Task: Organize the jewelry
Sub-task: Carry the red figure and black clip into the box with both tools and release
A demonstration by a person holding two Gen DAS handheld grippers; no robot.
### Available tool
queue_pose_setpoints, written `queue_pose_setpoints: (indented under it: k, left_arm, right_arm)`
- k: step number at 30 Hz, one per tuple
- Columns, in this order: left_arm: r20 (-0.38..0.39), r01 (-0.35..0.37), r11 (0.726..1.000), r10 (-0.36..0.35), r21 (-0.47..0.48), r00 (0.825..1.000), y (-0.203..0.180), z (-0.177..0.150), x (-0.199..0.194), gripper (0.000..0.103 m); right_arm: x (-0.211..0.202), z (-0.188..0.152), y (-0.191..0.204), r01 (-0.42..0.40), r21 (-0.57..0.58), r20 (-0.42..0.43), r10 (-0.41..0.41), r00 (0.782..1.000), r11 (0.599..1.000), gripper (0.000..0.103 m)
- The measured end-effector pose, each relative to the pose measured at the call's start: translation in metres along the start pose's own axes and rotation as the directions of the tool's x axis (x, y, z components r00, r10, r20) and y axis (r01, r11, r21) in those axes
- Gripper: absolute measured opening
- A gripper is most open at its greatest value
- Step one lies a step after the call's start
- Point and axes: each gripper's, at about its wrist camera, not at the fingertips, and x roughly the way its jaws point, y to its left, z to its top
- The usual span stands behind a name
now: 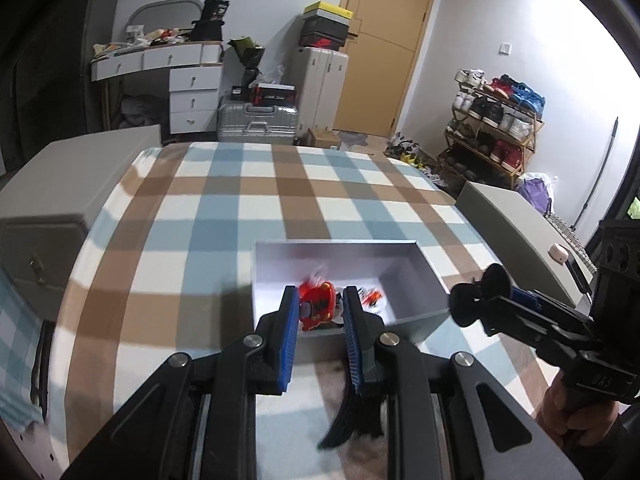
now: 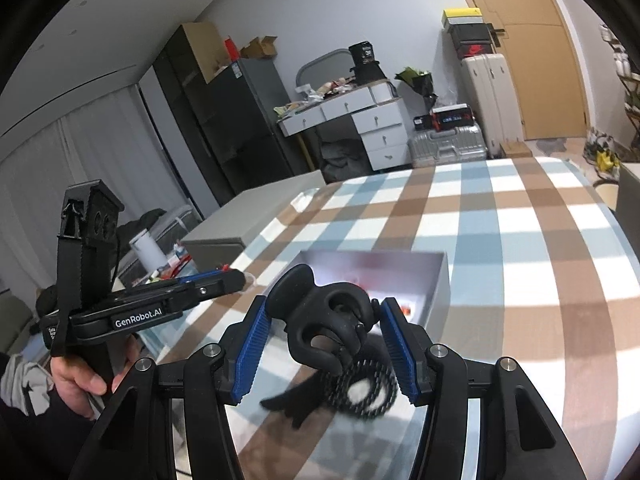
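Left wrist view. Item: my left claw (image 1: 322,308), jaws narrow, nothing visibly pinched between the blue pads; I cannot tell for certain that it is empty, since a dark dangling piece (image 1: 352,420) hangs blurred under the right-hand pad. Item: white open box (image 1: 404,276) on the checked bedcover (image 1: 224,208), just beyond the claw tips. Contents: one red trinket (image 1: 318,306), seen through the gap of the jaws, plus small orange-and-black pieces (image 1: 372,296) beside it on the box floor. Item: my right claw (image 1: 474,296), entering from the right, near the box's right-hand wall and above it, carrying a black knobbed object.

Right wrist view. Item: right claw (image 2: 324,320), jaws about half open, closed on a black clip-like hair ornament (image 2: 320,316) held between the blue pads; a black beaded band (image 2: 366,388) hangs beneath it, blurred. Item: the same white box (image 2: 436,292), directly beyond the claw tips, red pieces faintly visible inside. Item: left claw (image 2: 236,278), off to the left, well apart from the ornament, gripped by a hand (image 2: 80,376).

Status, as judged: partly done. Some pieces already lie in the box; the black ornament is held above the bedcover, short of the box, and remains to be set inside.
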Motion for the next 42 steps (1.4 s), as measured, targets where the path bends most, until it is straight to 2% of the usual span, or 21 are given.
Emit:
queue_pose_setpoints:
  k: [17,28,42]
  left_arm:
    - [-0.064,0.054,0.998,-0.052,0.024,0.997,-0.015,0.022,0.048,0.017]
    - [-0.125,0.089,0.996,-0.086,0.021,0.988,-0.018,0.022,0.075,0.017]
    - [-0.154,0.115,0.993,-0.112,0.009,0.982,-0.015,0.020,0.087,0.017]
  right_arm:
    - [0.048,0.035,-0.023,-0.020,-0.027,-0.016,0.019,1.000,0.999,0.055]
    - [0.071,0.031,-0.046,-0.002,0.018,-0.066,0.003,0.998,1.000,0.055]
    - [0.085,0.029,-0.050,0.019,0.001,-0.106,-0.019,0.994,1.000,0.055]
